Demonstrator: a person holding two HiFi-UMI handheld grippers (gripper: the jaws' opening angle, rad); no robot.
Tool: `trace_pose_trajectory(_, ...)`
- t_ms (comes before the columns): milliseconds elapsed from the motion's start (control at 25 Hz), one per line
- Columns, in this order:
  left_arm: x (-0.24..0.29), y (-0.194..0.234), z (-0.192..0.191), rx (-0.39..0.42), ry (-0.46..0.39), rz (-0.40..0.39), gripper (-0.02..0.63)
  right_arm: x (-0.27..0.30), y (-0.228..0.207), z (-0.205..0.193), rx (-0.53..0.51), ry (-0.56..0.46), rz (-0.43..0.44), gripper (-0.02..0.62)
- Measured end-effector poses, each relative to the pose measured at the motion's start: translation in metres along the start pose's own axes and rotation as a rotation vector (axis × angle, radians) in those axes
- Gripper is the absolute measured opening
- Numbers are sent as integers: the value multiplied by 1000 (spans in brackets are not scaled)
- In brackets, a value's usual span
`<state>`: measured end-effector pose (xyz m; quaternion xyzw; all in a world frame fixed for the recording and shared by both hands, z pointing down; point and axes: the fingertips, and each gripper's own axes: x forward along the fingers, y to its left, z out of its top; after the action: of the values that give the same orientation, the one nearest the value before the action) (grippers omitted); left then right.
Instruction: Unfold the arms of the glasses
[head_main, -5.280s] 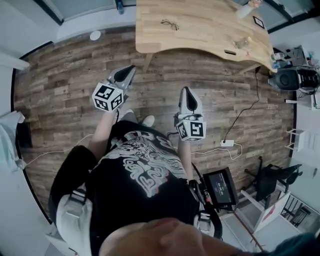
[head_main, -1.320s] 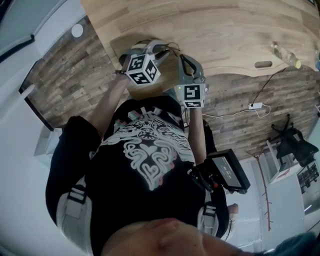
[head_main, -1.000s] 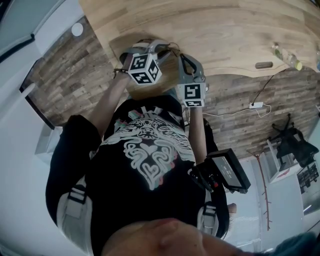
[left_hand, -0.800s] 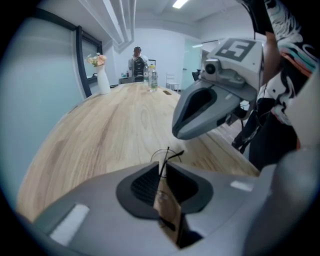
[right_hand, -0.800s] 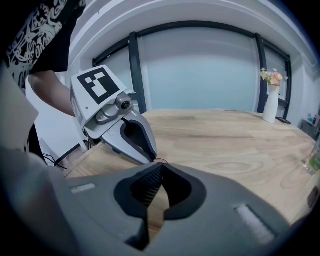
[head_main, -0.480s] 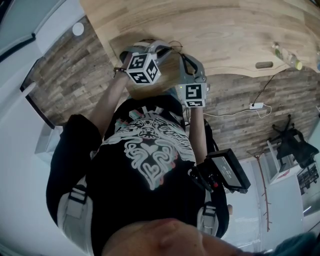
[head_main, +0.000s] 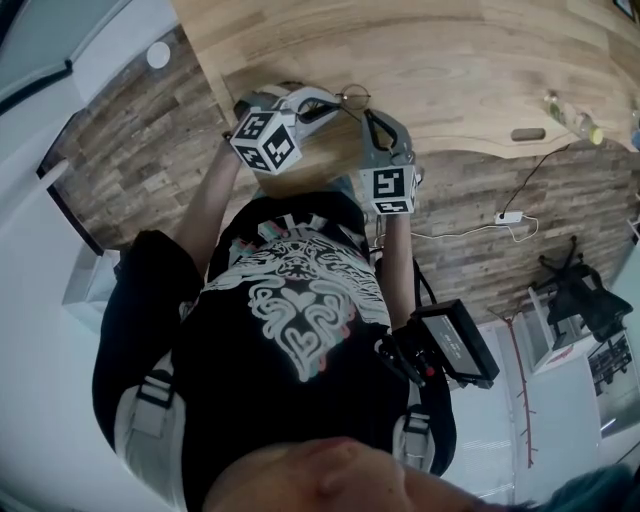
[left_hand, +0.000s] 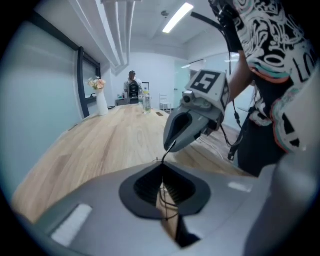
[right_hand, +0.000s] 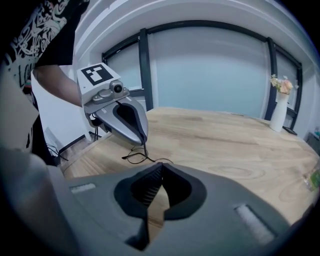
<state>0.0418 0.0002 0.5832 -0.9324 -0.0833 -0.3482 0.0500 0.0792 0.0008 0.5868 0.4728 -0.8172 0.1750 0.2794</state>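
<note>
Thin black wire glasses (head_main: 352, 97) hang just above the near edge of the wooden table (head_main: 470, 55), between my two grippers. My left gripper (head_main: 330, 105) is shut on the frame. In the left gripper view the wire (left_hand: 164, 199) runs down between its own shut jaws (left_hand: 161, 162). My right gripper (head_main: 366, 113) meets it tip to tip and is shut on one thin arm, which shows as a black line below its tip (left_hand: 172, 145). In the right gripper view the lens loops (right_hand: 136, 158) dangle under the left gripper (right_hand: 144, 141).
A white vase with flowers (left_hand: 101, 100) and a bottle (left_hand: 146, 102) stand far down the table, where a person (left_hand: 132, 87) is. In the head view a bottle (head_main: 565, 112) and a dark slot (head_main: 527, 131) lie at the right. A power strip (head_main: 507, 215) is on the floor.
I walked up to the table and both grippers closed in on the glasses. In the last second the left gripper swung left and tilted, and a lens now shows between the tips.
</note>
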Motion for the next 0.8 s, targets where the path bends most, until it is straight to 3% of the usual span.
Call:
trace_pose_trajectory(200, -6, -6, 0, 23, -45, -38, -9, 20, 11, -6, -150, 87, 70, 0)
trace_pose_trajectory(440, -23, -4, 1, -16, -93, -11, -9, 30, 10, -19, -114, 168, 86, 0)
trace_pose_trajectory(800, -59, 13, -21, -202, -199, 233, -8, 37, 13, -21, -78, 207, 73, 0)
